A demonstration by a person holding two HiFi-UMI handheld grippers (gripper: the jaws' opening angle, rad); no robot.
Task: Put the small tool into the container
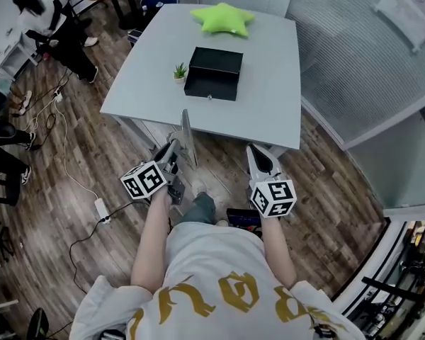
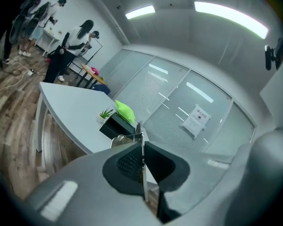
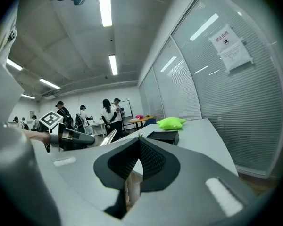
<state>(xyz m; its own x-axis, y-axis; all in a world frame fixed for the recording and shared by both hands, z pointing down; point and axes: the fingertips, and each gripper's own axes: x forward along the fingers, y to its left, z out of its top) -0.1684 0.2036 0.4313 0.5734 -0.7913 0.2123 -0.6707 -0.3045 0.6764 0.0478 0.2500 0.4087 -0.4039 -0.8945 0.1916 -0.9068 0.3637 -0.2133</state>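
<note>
A black open-topped box [image 1: 214, 73] stands in the middle of the grey table [image 1: 269, 83]; it also shows in the left gripper view [image 2: 117, 125] and the right gripper view [image 3: 163, 136]. My left gripper [image 1: 173, 147] hangs below the table's near edge, shut on a thin flat metal tool [image 1: 186, 129] that points up toward the table. In the left gripper view the tool's blade [image 2: 142, 147] stands edge-on between the closed jaws. My right gripper [image 1: 257, 159] is beside it, shut with nothing in it; its jaw tips meet [image 3: 138, 143].
A green star-shaped cushion [image 1: 223, 18] lies at the table's far end, and a tiny potted plant [image 1: 180, 71] stands left of the box. Glass partitions [image 1: 354, 55] run along the right. People stand at the far left [image 1: 49, 20]. Cables and a power strip [image 1: 99, 208] lie on the wooden floor.
</note>
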